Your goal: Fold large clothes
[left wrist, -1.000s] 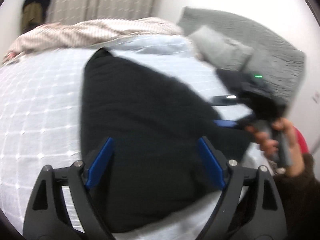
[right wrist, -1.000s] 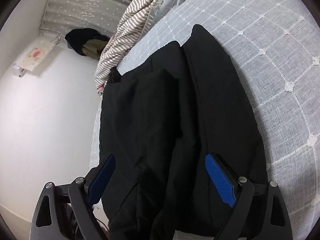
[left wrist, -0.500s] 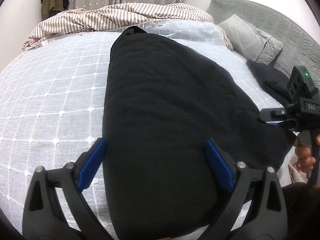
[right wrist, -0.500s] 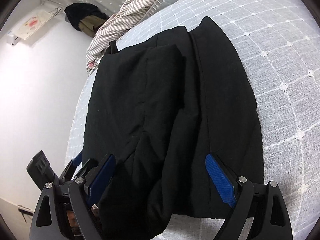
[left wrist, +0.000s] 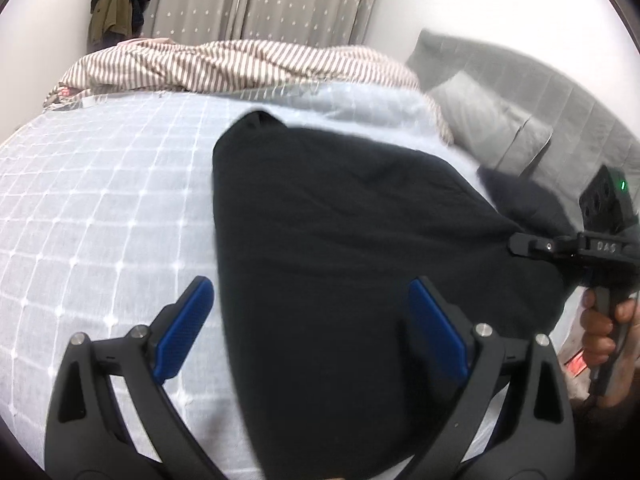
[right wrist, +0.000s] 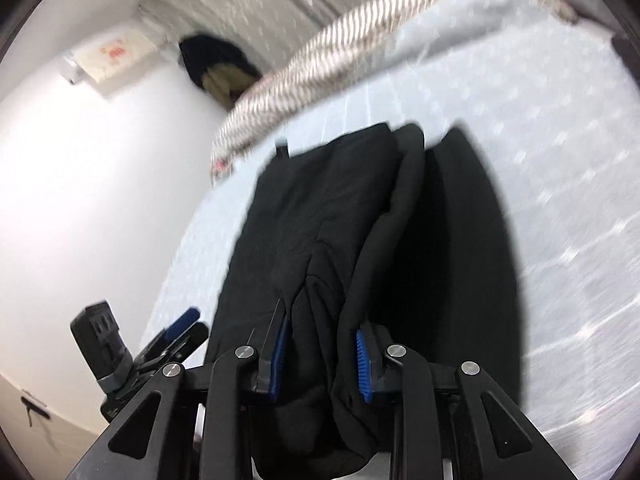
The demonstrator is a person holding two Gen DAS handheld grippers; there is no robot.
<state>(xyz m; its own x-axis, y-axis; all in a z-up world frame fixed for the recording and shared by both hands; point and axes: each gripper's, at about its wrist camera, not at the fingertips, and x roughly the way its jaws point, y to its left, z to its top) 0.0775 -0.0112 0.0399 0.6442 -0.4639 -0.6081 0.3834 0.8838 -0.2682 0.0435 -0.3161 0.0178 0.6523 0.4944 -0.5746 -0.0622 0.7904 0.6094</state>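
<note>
A large black garment [left wrist: 352, 248] lies folded lengthwise on the bed. My left gripper [left wrist: 312, 332] is open above its near end, with its left finger over the bedspread and its right finger over the cloth. My right gripper [right wrist: 320, 356] is shut on a bunched fold at the near end of the black garment [right wrist: 320, 240]. The right gripper also shows at the right edge of the left wrist view [left wrist: 532, 246]. The left gripper shows at the lower left of the right wrist view [right wrist: 176, 334].
The bed has a pale blue bedspread with a white grid [left wrist: 100, 216]. A striped duvet [left wrist: 240, 64] is bunched at the far side. Grey pillows [left wrist: 492, 128] and a dark cloth [left wrist: 520, 196] lie at the right. Clothes [left wrist: 120, 4] hang by the curtain.
My right gripper has closed from open onto the near end of the garment. My left gripper stays open and has shifted a little left over the garment's edge.
</note>
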